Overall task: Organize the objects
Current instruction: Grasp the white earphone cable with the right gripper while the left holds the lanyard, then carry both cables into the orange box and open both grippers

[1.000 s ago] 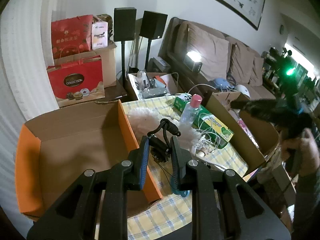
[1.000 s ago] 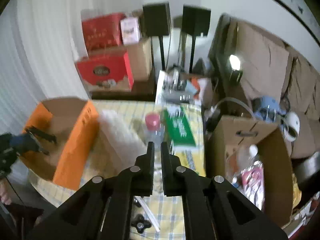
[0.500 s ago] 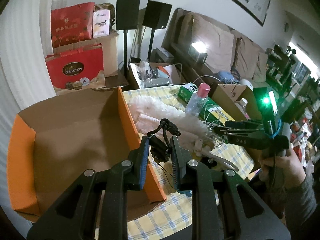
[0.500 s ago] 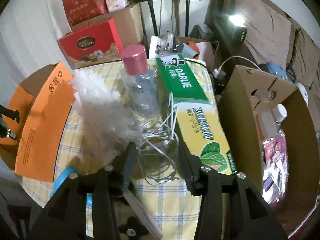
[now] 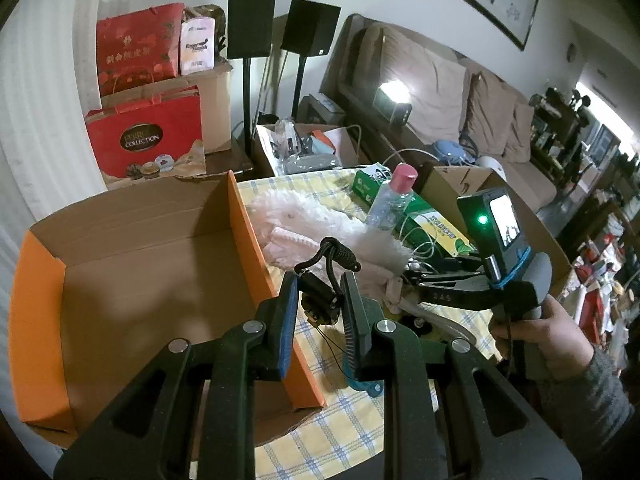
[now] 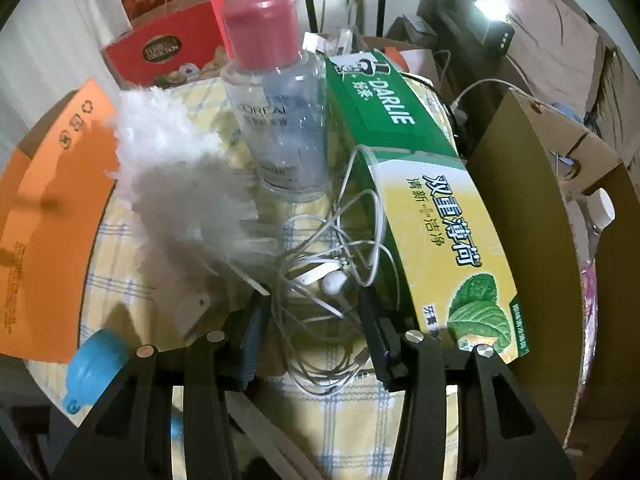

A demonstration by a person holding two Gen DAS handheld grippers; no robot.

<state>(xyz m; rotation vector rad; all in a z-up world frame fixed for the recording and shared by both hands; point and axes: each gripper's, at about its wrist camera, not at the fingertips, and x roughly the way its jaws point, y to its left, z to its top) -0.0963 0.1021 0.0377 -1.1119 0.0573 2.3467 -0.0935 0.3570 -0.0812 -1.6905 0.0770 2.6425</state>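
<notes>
My left gripper (image 5: 318, 304) is shut on a small black gadget with a looped cord (image 5: 326, 280), held above the right wall of the orange cardboard box (image 5: 248, 232). My right gripper (image 6: 314, 312) is open, its fingers either side of a tangle of white earphones (image 6: 332, 276) on the checked tablecloth (image 6: 352, 400). It also shows in the left wrist view (image 5: 420, 276), low beside the white feather duster (image 5: 320, 224). Just beyond the earphones stand a clear bottle with a pink cap (image 6: 280, 120) and a green and yellow Darlie box (image 6: 432, 208).
A blue object (image 6: 96, 364) lies at the table's near left. An open brown carton (image 6: 552, 200) holding bottles stands to the right. Red gift bags (image 5: 148, 144), speakers (image 5: 252, 24) and a sofa (image 5: 440, 92) are behind the table.
My right gripper has opened, dropped low and moved in around the earphones. My left gripper keeps hold of the black gadget and has shifted slightly over the box wall.
</notes>
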